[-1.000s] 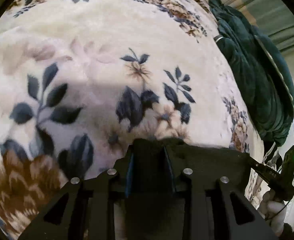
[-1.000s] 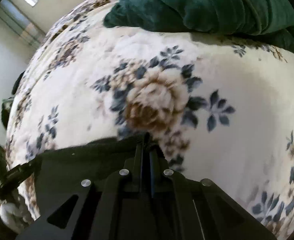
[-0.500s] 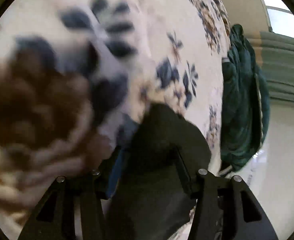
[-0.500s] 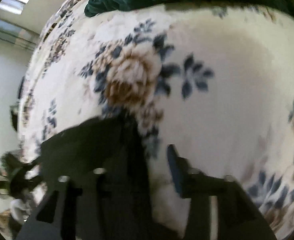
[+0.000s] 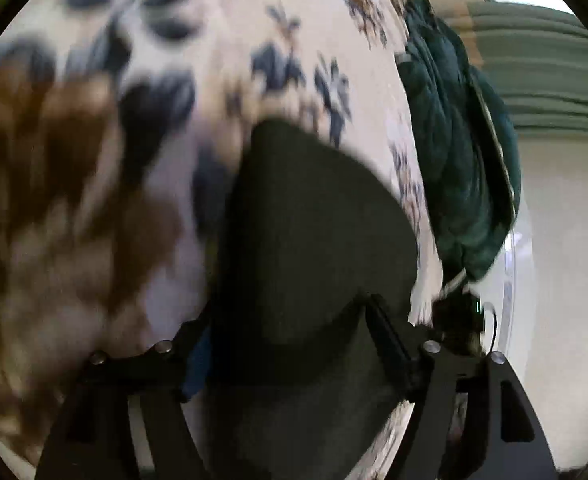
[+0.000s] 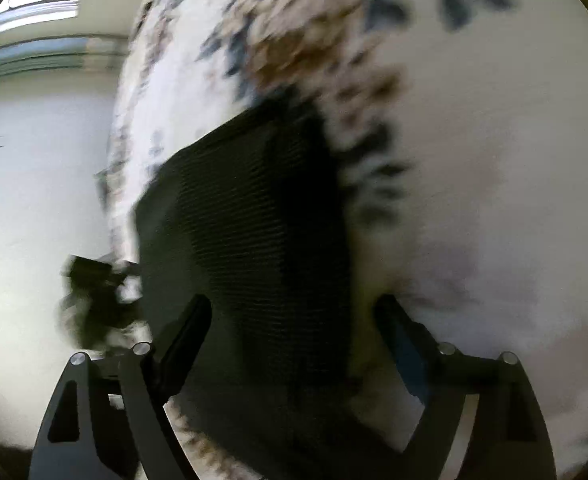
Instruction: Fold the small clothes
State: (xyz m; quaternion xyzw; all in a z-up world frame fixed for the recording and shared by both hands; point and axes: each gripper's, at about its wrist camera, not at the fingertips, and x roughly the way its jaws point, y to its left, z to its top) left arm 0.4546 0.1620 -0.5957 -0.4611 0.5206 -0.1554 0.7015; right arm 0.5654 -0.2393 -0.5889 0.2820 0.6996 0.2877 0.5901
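Both grippers opening: left gripper (image 5: pixel 289 320) and right gripper (image 6: pixel 294 316) straddle dark garment (image 5: pixel 314 232), pads off cloth. Garment lies on floral blanket (image 5: pixel 93 200) near edge (looks like release after fold, so cloth settles flat).

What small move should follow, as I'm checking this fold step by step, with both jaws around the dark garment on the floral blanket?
Probably draw both grippers back off the dark knitted garment. The left gripper and right gripper have their jaws opening, with the cloth between them, lying on the cream floral fleece blanket, apparently released.
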